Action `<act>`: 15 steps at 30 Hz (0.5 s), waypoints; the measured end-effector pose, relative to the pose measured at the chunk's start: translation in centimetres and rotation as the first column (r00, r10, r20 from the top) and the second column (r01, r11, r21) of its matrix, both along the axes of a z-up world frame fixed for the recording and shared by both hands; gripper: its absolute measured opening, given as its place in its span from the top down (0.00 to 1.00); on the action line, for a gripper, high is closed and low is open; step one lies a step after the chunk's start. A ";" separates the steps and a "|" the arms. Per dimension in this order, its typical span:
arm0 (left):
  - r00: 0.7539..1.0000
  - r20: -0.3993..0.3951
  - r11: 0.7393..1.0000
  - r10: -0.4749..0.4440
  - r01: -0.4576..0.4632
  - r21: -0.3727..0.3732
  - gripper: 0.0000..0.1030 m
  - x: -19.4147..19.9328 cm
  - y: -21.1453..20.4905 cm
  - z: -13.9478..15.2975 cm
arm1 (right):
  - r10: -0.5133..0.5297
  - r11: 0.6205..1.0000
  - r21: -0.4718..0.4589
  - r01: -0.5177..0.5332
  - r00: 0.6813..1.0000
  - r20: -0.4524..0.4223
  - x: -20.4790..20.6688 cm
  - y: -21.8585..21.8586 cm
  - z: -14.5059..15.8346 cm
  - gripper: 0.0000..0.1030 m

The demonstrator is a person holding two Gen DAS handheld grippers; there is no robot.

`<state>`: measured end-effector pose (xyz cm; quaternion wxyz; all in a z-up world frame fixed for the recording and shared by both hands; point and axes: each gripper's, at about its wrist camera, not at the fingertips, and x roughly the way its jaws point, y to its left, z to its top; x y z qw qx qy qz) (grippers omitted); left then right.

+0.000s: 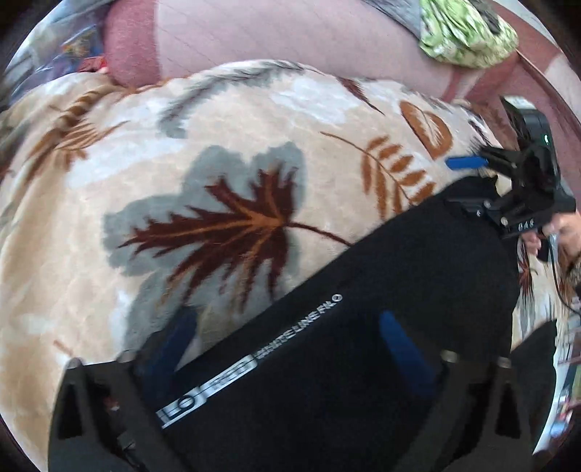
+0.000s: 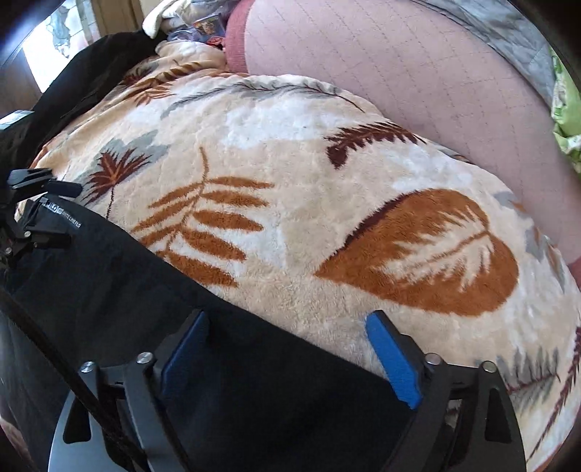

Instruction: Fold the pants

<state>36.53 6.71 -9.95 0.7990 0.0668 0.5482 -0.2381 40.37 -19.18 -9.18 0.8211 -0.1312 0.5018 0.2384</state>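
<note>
Black pants [image 1: 363,290] with a white printed logo strip [image 1: 250,359] lie on a beige leaf-patterned blanket [image 1: 218,145]. My left gripper [image 1: 287,337] is open, its blue pads straddling the pants' edge near the logo. My right gripper [image 2: 290,341] is open too, one blue pad [image 2: 394,359] over the blanket and the other on the black cloth [image 2: 145,283]. In the left wrist view the right gripper [image 1: 468,170] sits at the far end of the pants. In the right wrist view the left gripper [image 2: 40,214] sits at the logo end.
A pink quilted cushion [image 2: 399,72] rises behind the blanket. A green patterned cloth [image 1: 468,32] lies at the far right. More black cloth [image 2: 83,76] is piled at the far left. A cable [image 2: 54,348] runs by the right gripper.
</note>
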 end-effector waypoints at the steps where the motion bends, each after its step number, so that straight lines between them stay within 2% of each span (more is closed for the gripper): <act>1: 1.000 0.014 0.999 -0.019 0.019 0.051 0.00 -0.3 -0.7 -0.2 | 0.000 1.000 0.001 0.000 1.000 -0.001 0.0 0.0 -0.1 0.09; 2: 0.999 0.033 0.994 -0.040 0.037 0.101 0.00 -0.6 -1.4 -0.3 | -0.005 1.000 0.001 0.005 1.000 0.003 -0.1 0.1 -0.1 0.10; 3: 0.998 0.037 0.993 -0.041 0.037 0.108 0.03 -0.8 -1.7 -0.2 | -0.011 1.000 0.002 0.011 1.000 0.007 -0.4 0.1 0.0 0.14; 4: 0.998 0.036 0.994 -0.042 0.038 0.099 0.16 -0.8 -1.7 0.0 | -0.014 1.000 0.005 0.013 1.000 0.010 -0.7 0.1 0.1 0.18; 5: 0.998 0.048 0.996 -0.045 0.041 0.082 0.45 -1.0 -1.5 0.6 | -0.005 1.000 0.012 0.005 1.000 0.015 -1.3 0.2 0.3 0.32; 6: 0.998 0.050 0.997 -0.043 0.040 0.068 0.53 -1.1 -1.3 1.0 | 0.003 1.000 0.020 -0.003 1.000 0.017 -1.7 0.2 0.5 0.49; 7: 0.999 0.032 0.998 -0.037 0.036 0.044 0.68 -1.2 -0.9 1.4 | 0.005 1.000 0.026 -0.005 1.000 0.020 -2.2 0.2 0.6 0.59; 8: 0.999 0.028 0.999 -0.033 0.032 0.036 0.83 -1.3 -0.7 1.6 | 0.006 0.999 0.045 -0.006 1.000 0.005 -2.7 0.1 0.8 0.82; 9: 0.999 0.017 0.999 -0.032 0.032 0.014 0.85 -1.6 -0.6 1.9 | 0.006 0.998 0.063 -0.005 1.000 -0.011 -3.0 0.0 0.9 0.91; 11: 0.999 0.041 0.999 -0.025 0.024 0.024 0.87 -2.5 -0.8 2.6 | -0.002 0.997 0.075 0.003 1.000 -0.012 -3.9 -0.1 1.4 0.92; 15: 0.993 0.122 0.999 -0.004 -0.002 0.042 0.88 -5.2 -1.3 5.0 | -0.027 0.998 0.062 0.025 0.999 0.039 -6.3 0.2 3.1 0.92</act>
